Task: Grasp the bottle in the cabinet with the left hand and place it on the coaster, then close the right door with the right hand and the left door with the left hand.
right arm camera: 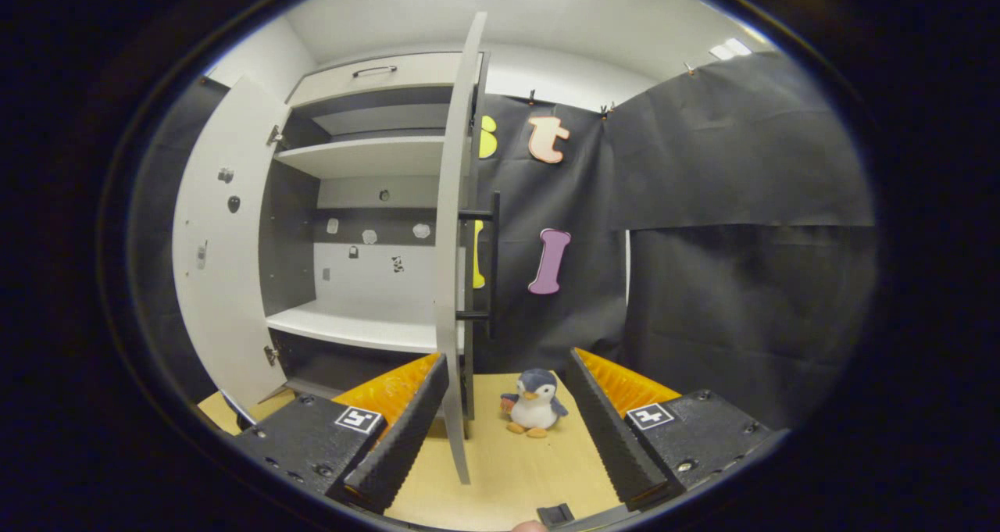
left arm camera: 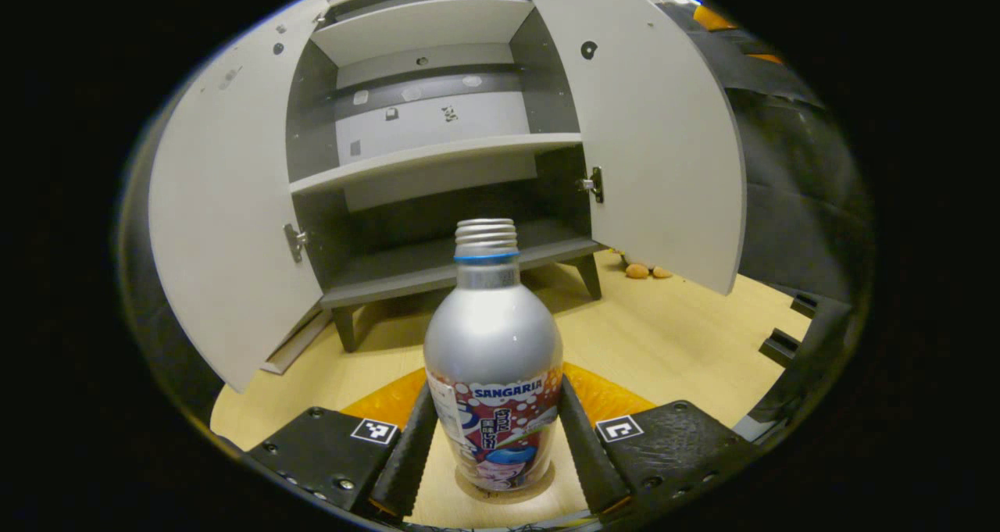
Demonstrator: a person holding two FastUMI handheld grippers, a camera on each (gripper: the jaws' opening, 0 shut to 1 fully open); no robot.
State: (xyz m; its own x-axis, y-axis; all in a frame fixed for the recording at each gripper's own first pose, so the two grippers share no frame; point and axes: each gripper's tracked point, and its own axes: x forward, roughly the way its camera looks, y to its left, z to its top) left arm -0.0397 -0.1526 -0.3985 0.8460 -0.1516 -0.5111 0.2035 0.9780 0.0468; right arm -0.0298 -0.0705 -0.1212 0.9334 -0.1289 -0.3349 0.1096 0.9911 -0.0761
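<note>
A silver bottle (left arm camera: 494, 344) with a printed label stands upright on a round tan coaster (left arm camera: 466, 488) on the wooden table. My left gripper (left arm camera: 494, 385) reaches around it, and both fingers (left arm camera: 410, 446) lie against the bottle's sides. Behind it the grey cabinet (left arm camera: 437, 153) stands with its left door (left arm camera: 234, 227) and right door (left arm camera: 664, 141) wide open. In the right gripper view the right door (right arm camera: 451, 282) is edge-on. My right gripper (right arm camera: 508, 356) is open, and the door's lower edge hangs between its fingers, close to the left finger (right arm camera: 406, 438).
A small penguin toy (right arm camera: 535, 411) sits on the table beyond the right door, near the black cloth wall. The door's black handle (right arm camera: 492, 258) is on its outer face. The cabinet's left door (right arm camera: 223, 243) swings far out. The cabinet stands on short legs (left arm camera: 591, 276).
</note>
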